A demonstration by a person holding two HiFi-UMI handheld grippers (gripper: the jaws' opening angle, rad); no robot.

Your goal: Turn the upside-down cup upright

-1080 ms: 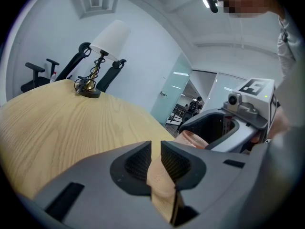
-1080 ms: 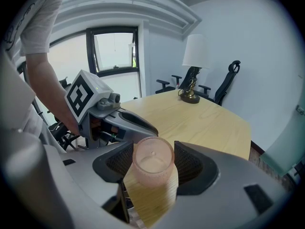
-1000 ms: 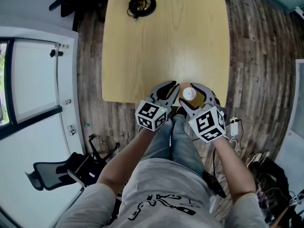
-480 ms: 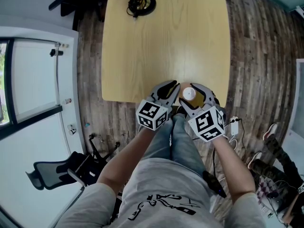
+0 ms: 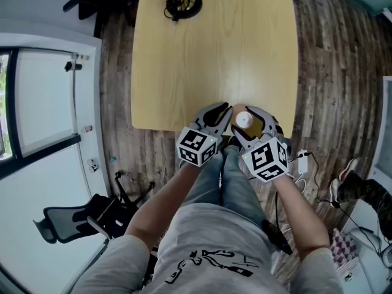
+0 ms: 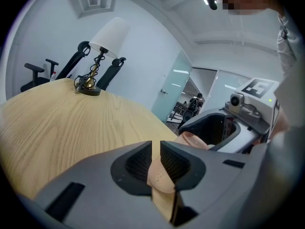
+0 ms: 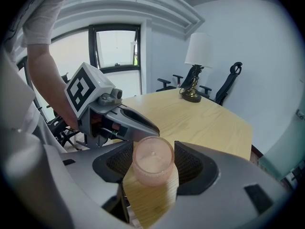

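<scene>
A pink textured cup [image 5: 244, 120] is at the front edge of the wooden table [image 5: 214, 54], its pale base up and leaning toward me. My right gripper [image 5: 246, 122] straddles it, and in the right gripper view both pads lie against the sides of the cup [image 7: 152, 162]. My left gripper [image 5: 226, 112] comes in from the left, its tips right beside the cup. In the left gripper view its jaws are almost together, with a pink piece of the cup [image 6: 159, 173] pinched between the pads. The rest of the cup [image 6: 193, 138] shows beyond, inside the right gripper [image 6: 224, 128].
A table lamp [image 5: 180, 5] with a white shade stands at the table's far edge. Office chairs [image 7: 224, 87] stand behind it. My legs are under the table's near edge. Wooden floor surrounds the table, with cables and a person's shoe [image 5: 346, 176] at the right.
Both grippers and the cup stay where they were. Only the shoes and legs on the floor at the far right have shifted.
</scene>
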